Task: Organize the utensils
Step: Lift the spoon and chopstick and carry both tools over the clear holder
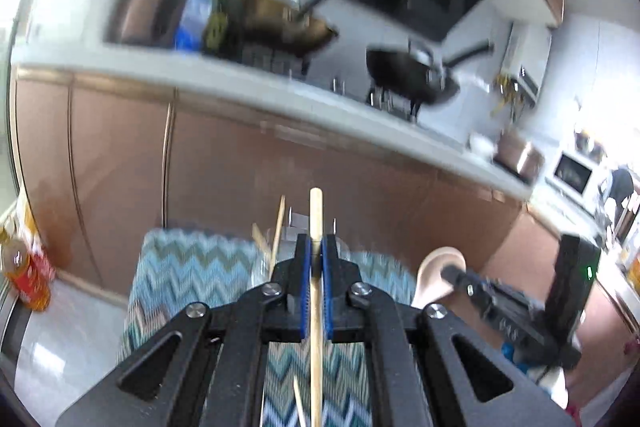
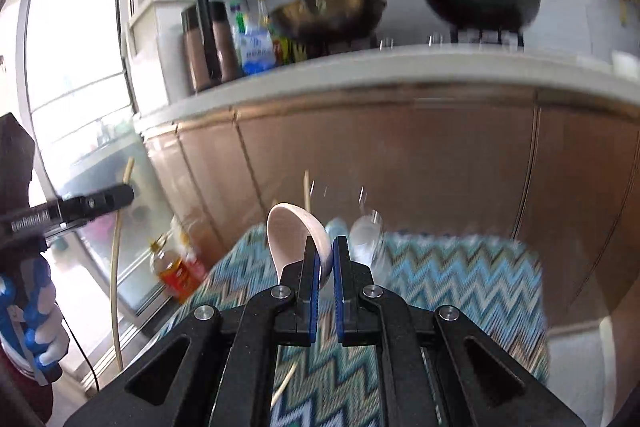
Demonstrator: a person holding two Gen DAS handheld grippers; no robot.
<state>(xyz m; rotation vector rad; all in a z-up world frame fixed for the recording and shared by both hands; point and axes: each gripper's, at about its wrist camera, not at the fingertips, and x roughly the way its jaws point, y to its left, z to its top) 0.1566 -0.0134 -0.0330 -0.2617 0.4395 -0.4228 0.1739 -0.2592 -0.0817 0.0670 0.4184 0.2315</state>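
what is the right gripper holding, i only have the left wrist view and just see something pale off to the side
Observer: The right gripper is shut on a pale ceramic spoon, bowl end up, above the zigzag cloth.
Operator: is there a holder near it
Observer: A clear glass stands on the cloth just right of the spoon, with a chopstick sticking up behind it.
Operator: and how does my left one look from there
Observer: The left gripper is at the far left, clamped on a long chopstick that hangs well below its fingers.
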